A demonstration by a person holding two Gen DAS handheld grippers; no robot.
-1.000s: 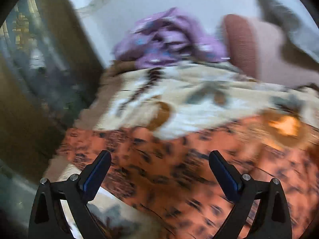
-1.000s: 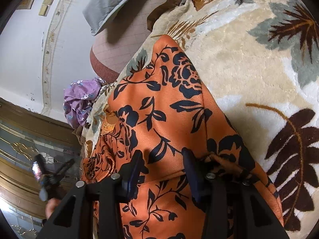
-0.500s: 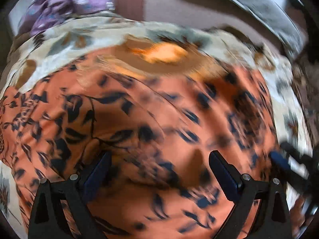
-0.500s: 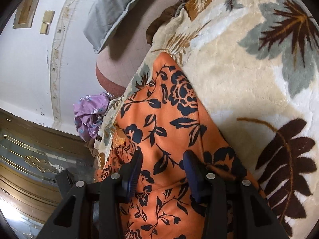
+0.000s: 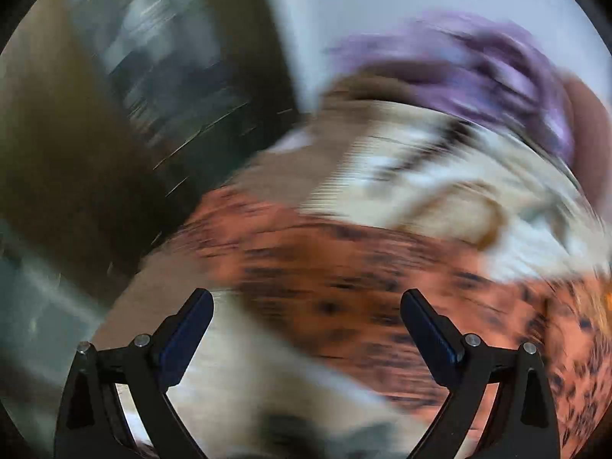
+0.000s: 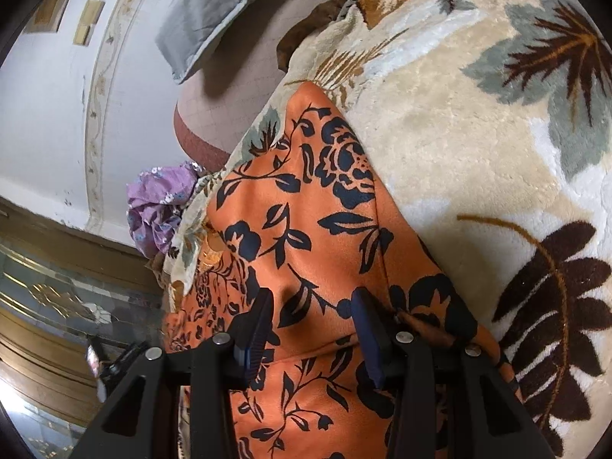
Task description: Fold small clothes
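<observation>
An orange garment with a black flower print (image 6: 306, 229) lies spread on a cream blanket with leaf patterns (image 6: 478, 134). My right gripper (image 6: 311, 325) sits low over its near part with the jaws partly apart, nothing visibly pinched between them. In the blurred left wrist view the same orange garment (image 5: 344, 287) shows ahead. My left gripper (image 5: 306, 329) is wide open and empty above its near edge. A crumpled purple garment (image 6: 160, 206) lies at the blanket's far end, and it also shows in the left wrist view (image 5: 478, 69).
A grey pillow (image 6: 214, 15) rests on a pink mattress (image 6: 229, 103) beyond the blanket. A white wall (image 6: 49, 95) and a dark wood and glass door (image 6: 57, 298) stand to the left. The left wrist view is heavily motion-blurred.
The left gripper has swung fast, first over the orange garment, now back toward the door and the purple garment, still open. The right gripper has barely moved.
</observation>
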